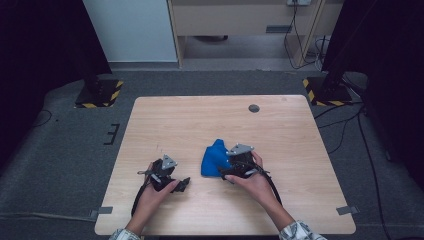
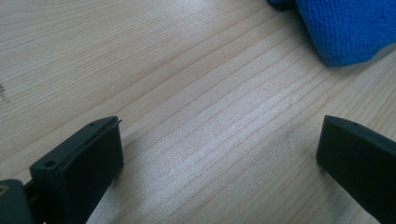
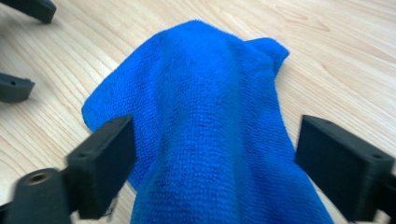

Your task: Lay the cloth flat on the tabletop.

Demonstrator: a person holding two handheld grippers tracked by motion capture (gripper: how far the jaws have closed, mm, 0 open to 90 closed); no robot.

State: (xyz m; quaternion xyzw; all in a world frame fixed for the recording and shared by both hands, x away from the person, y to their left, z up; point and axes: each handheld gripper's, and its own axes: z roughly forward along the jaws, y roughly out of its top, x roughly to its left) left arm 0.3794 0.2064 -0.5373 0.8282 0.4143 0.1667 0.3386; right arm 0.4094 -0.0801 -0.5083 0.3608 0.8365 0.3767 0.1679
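Note:
A crumpled blue cloth [image 1: 214, 157] lies heaped on the wooden table [image 1: 225, 120], a little right of the middle. My right gripper [image 1: 225, 172] sits at the cloth's near right side. In the right gripper view its jaws stand wide apart astride the cloth [image 3: 210, 130], and the pads do not press on it, so the right gripper [image 3: 215, 163] is open. My left gripper [image 1: 184, 184] rests low on the table left of the cloth. The left gripper [image 2: 219, 158] is open over bare wood, with the cloth's corner [image 2: 345, 28] ahead to its right.
A round grey grommet [image 1: 254, 108] sits in the table's far side. Black stands with yellow-striped bases [image 1: 97, 92] flank the table on the carpet. Tape marks [image 1: 347, 210] sit near the front corners.

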